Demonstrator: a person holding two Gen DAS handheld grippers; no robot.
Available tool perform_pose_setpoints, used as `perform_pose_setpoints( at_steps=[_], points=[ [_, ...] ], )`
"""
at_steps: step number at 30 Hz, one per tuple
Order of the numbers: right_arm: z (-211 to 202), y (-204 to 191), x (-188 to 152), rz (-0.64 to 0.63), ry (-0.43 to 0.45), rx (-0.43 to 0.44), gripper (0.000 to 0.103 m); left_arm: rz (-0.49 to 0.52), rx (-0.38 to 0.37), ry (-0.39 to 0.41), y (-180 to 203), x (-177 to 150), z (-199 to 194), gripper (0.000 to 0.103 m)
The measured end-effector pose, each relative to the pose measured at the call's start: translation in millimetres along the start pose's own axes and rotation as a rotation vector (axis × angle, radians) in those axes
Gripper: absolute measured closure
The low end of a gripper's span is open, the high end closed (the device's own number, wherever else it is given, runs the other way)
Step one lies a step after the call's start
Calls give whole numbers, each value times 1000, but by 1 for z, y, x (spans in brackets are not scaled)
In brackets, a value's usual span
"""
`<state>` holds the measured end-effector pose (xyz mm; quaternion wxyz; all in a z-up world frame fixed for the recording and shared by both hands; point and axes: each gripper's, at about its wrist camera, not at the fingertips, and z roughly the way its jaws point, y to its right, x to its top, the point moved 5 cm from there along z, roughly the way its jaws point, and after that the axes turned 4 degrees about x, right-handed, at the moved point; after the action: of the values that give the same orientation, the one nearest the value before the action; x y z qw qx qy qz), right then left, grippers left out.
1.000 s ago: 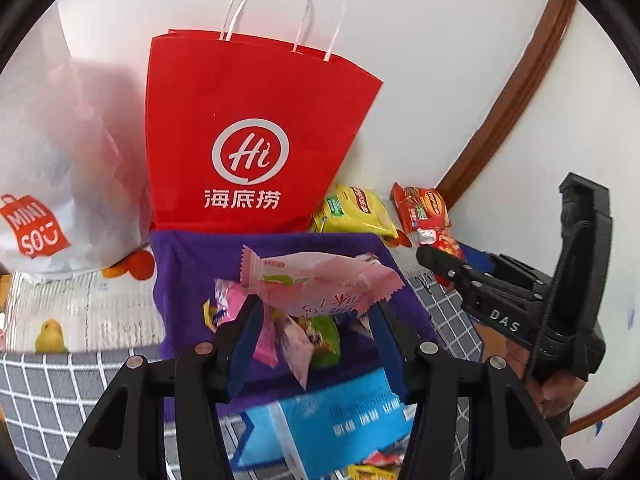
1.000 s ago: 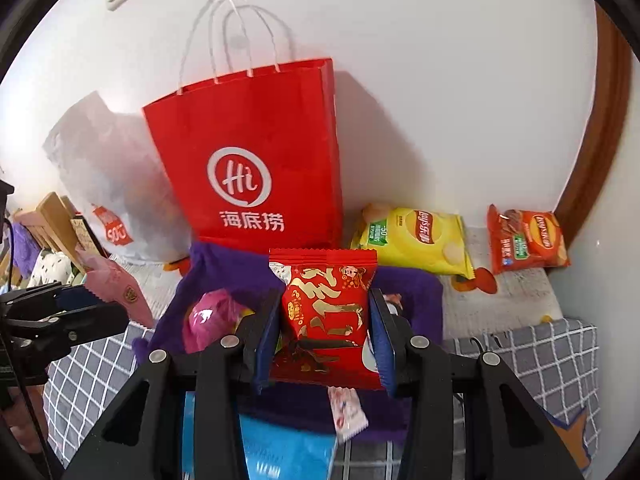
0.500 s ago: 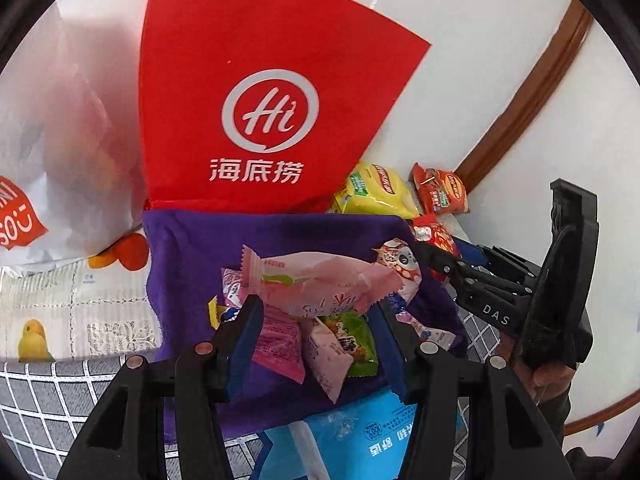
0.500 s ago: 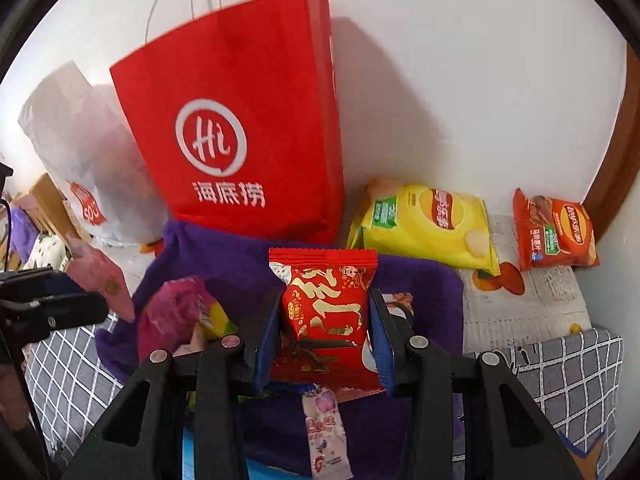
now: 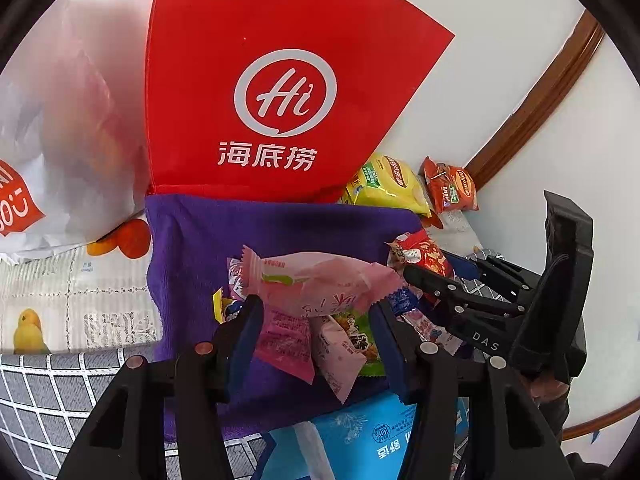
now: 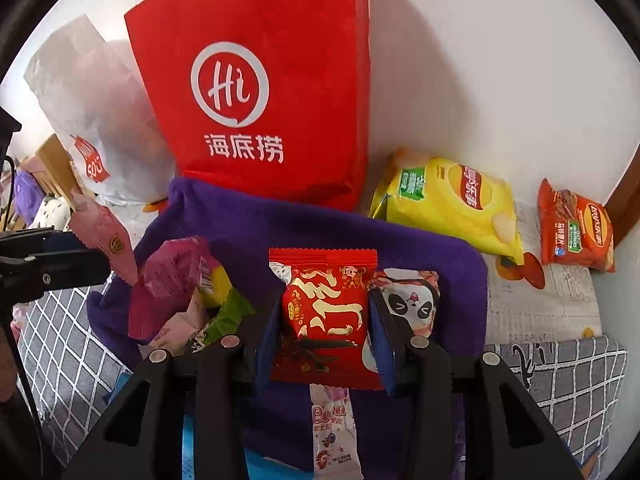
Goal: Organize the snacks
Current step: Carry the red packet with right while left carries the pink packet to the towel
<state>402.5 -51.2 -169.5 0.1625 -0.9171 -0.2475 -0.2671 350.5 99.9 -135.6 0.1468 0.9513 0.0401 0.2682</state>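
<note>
Your left hand-held gripper [image 5: 316, 320] tilts steeply down, its pads clenched on a pink snack packet [image 5: 316, 282] lying crosswise above the purple cloth [image 5: 192, 248]. Your right hand-held gripper [image 6: 325, 320], pitched likewise, grips a red snack packet [image 6: 325, 300] upright over the same cloth. Both have sunk since a second ago: the red paper bag [image 5: 280, 92] ahead looms larger, its handles now cut off.

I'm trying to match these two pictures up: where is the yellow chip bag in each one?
Left wrist view: the yellow chip bag lies right of centre, at the red paper bag's lower right corner.
Right wrist view: the yellow chip bag lies at the right, by the wall.
Shared landmark: the red paper bag.
</note>
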Motion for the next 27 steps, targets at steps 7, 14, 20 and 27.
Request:
perform_pose_setpoints(
  at_steps=[7, 14, 20, 27],
  points=[
    [13, 0, -5, -15, -55, -20, 61, -12, 8, -12, -4, 0, 2, 51],
    [18, 3, -7, -8, -79, -23, 61, -7, 7, -19, -2, -1, 4, 51],
    [19, 1, -7, -9, -87, -16, 61, -2, 5, -25, 0, -2, 6, 51],
    [11, 7, -2, 24, -62, 11, 56, -4, 8, -52, 0, -5, 16, 51]
  ],
)
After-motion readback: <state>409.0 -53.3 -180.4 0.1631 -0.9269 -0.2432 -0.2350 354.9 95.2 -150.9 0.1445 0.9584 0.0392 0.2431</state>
